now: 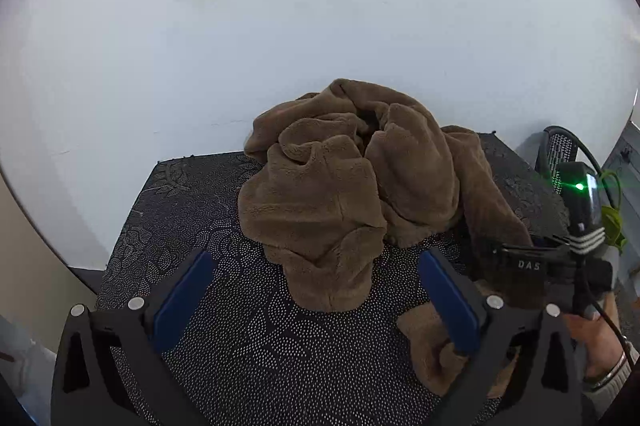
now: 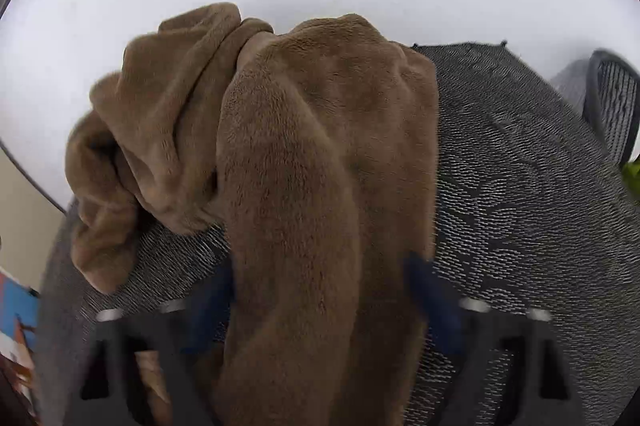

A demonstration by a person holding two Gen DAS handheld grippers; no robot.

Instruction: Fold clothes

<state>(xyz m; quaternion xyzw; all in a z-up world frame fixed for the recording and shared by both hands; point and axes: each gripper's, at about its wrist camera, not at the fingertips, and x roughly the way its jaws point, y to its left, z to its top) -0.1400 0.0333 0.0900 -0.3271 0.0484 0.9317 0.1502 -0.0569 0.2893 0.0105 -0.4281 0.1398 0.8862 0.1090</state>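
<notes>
A brown fleece garment [image 1: 340, 186] lies crumpled on a dark patterned table cover [image 1: 192, 210], close to the white wall. My left gripper [image 1: 316, 260] is open just in front of the heap, its blue pads [image 1: 184, 298] on either side of the garment's near lobe without touching it. In the left wrist view the right gripper [image 1: 516, 264], held by a hand [image 1: 596, 334], sits over a strip of fleece on the right. In the right wrist view that garment [image 2: 304, 154] runs between the wide-apart, blurred fingers of my right gripper [image 2: 320, 278].
A white wall [image 1: 280, 6] stands right behind the table. A black mesh chair [image 2: 616, 106] is at the right, with something green [image 1: 612, 222] beside it. The table cover [image 2: 520, 186] lies bare to the right of the garment.
</notes>
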